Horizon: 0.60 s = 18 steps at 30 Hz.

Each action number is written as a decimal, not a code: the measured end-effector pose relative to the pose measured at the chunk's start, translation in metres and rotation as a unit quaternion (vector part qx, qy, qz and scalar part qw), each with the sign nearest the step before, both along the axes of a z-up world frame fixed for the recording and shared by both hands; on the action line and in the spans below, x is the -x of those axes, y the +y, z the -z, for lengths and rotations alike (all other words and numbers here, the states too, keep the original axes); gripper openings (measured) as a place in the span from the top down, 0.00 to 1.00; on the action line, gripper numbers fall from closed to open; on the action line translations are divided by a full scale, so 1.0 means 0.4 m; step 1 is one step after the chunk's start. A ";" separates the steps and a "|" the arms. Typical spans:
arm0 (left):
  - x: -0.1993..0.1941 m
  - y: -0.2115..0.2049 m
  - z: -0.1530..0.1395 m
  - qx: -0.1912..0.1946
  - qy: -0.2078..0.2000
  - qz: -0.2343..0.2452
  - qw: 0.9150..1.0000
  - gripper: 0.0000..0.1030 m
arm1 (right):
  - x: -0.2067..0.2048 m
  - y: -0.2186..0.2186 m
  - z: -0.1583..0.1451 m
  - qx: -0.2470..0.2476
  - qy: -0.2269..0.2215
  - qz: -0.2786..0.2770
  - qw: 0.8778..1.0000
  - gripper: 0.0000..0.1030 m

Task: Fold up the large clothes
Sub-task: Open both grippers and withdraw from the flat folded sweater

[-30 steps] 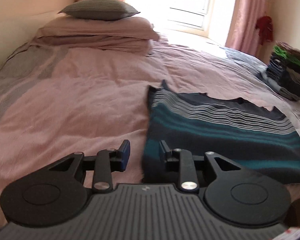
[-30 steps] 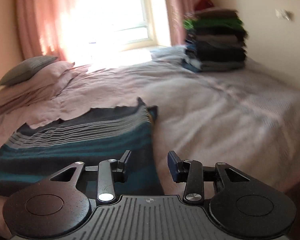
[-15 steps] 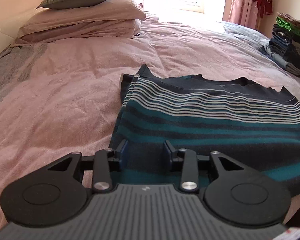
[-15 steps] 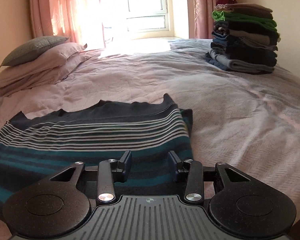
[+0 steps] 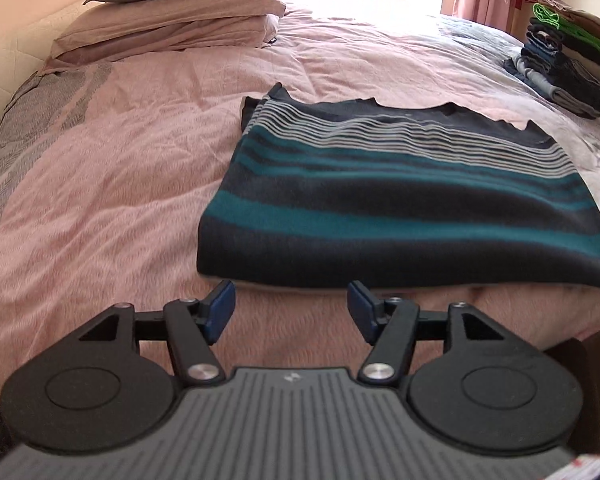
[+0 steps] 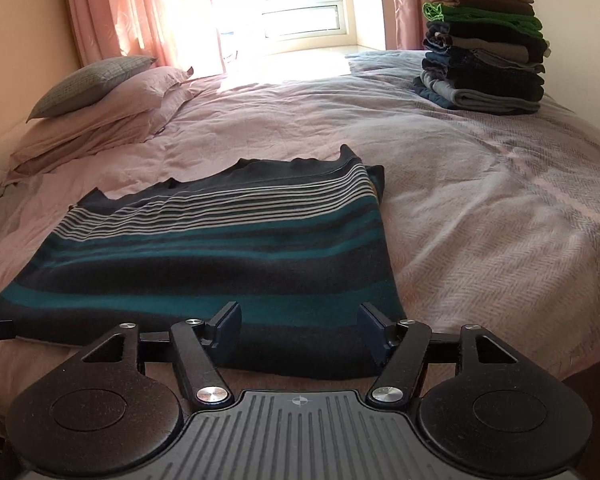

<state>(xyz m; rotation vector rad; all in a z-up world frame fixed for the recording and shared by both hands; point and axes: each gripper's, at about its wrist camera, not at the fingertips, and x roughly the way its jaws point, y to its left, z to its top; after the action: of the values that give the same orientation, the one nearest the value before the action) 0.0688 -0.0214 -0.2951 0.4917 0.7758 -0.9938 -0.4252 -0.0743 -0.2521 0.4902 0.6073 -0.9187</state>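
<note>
A dark striped sweater (image 5: 400, 200) with teal and white bands lies flat on the pink bed (image 5: 120, 160), sleeves folded in. My left gripper (image 5: 291, 304) hovers just short of its near left hem, jaws opening, nothing between them. In the right wrist view the same sweater (image 6: 220, 256) spreads ahead. My right gripper (image 6: 300, 326) sits over the near right hem, jaws opening wide above the cloth, pads not pressing on it. The tip of the left gripper shows at that view's left edge.
A tall stack of folded clothes (image 6: 484, 52) stands at the bed's far right corner, also the stack (image 5: 568, 52) in the left view. Pillows (image 5: 172, 12) lie at the head, left. A window with pink curtains (image 6: 140, 8) is behind. The bed's near edge drops off below the grippers.
Both grippers have opened wider. The left gripper drew back off the sweater's hem toward the bed edge. The right gripper shifted left from the sweater's right edge and now sits over the hem.
</note>
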 end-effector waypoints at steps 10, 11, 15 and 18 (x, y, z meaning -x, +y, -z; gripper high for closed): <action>0.052 0.052 -0.013 0.000 -0.009 0.006 1.000 0.38 | -0.267 -0.111 0.060 0.002 0.005 -0.011 1.000 0.39; 0.053 0.052 -0.015 0.001 -0.009 0.006 1.000 0.37 | -0.266 -0.110 0.060 0.002 0.005 -0.010 1.000 0.39; 0.056 0.051 -0.017 0.002 -0.012 0.009 1.000 0.36 | -0.325 -0.137 0.071 0.000 0.005 -0.006 1.000 0.39; 0.054 0.048 -0.015 0.001 -0.012 0.010 1.000 0.34 | -0.352 -0.157 0.078 -0.002 0.005 -0.004 1.000 0.39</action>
<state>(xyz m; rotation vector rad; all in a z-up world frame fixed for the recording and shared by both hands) 0.0470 -0.0022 -0.2891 0.5086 0.7495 -1.0053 -0.2845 -0.1369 -0.2833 0.4866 0.6204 -0.9136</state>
